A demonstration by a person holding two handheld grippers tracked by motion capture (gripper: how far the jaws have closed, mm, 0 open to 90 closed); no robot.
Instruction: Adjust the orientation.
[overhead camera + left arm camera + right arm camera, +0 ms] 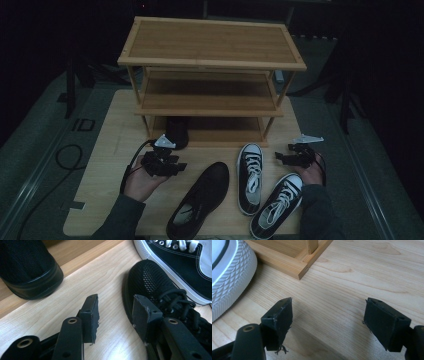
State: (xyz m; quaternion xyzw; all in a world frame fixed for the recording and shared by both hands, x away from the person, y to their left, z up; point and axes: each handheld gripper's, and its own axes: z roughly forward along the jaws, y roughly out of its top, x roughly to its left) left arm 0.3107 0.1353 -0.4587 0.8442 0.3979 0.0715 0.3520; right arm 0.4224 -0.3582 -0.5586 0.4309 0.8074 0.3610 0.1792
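A black mesh shoe [200, 197] lies on the table, toe pointing toward the rack. My left gripper [177, 166] is just left of that toe, held in a hand. In the left gripper view the jaws of my left gripper [115, 300] are open over bare wood, with the mesh toe [150, 280] beside the right jaw. Two black-and-white canvas sneakers [250, 175] [277, 205] lie to the right. My right gripper [282, 156] is beside them; in the right gripper view, the right gripper [329, 302] stands open and empty, with a sneaker's white rubber toe [229, 277] at the left.
A three-tier wooden shoe rack [212, 62] stands at the back of the table [110, 150]. Another black shoe [176, 131] sits on its lowest shelf at the left, also seen as the black shoe [27, 267]. The rack's front corner [298, 267] is ahead of my right gripper. A cable [67, 157] loops on the floor at the left.
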